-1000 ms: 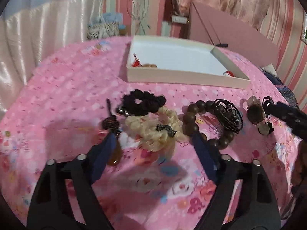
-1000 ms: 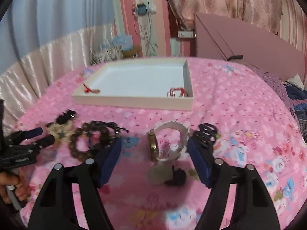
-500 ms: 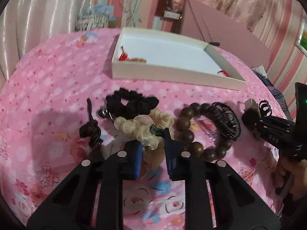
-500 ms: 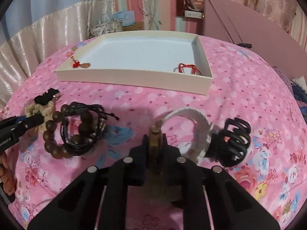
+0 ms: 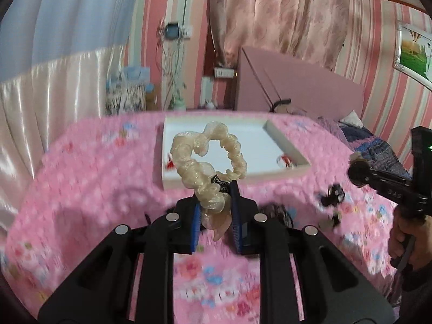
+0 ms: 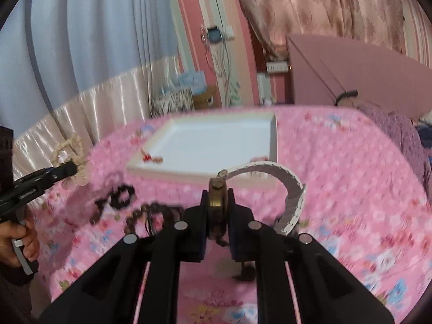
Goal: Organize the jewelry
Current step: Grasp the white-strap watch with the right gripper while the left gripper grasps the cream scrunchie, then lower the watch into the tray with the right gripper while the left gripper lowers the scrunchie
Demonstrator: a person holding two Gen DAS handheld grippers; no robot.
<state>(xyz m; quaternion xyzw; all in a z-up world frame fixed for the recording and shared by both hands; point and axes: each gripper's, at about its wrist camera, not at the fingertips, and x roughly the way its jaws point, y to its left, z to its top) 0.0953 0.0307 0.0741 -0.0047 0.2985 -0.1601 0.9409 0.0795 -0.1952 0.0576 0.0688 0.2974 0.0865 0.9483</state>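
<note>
My left gripper [image 5: 215, 198] is shut on a cream scrunchie [image 5: 208, 159], whose loop stands up above the pink bedspread in front of the white tray [image 5: 286, 145]. My right gripper [image 6: 217, 198] is shut on the brass case of a watch [image 6: 217, 202]; its white band [image 6: 293, 189] curls out to the right, lifted off the bed. In the right wrist view the left gripper [image 6: 71, 168] shows at the left edge with the scrunchie [image 6: 70, 151]. The right gripper [image 5: 359, 174] appears at the right edge of the left wrist view. The tray [image 6: 272, 137] holds two small red-corded pieces.
A black scrunchie [image 6: 122, 197] and a brown bead bracelet [image 6: 151, 213] lie blurred on the bedspread left of my right gripper. A black hair claw [image 5: 333, 197] lies right of my left gripper. A pink headboard [image 5: 297, 86] and curtains stand behind the bed.
Both grippers shut, the left on the cream scrunchie and the right on the watch, then rose and lifted them off the bedspread. The view tilted up toward the wall.
</note>
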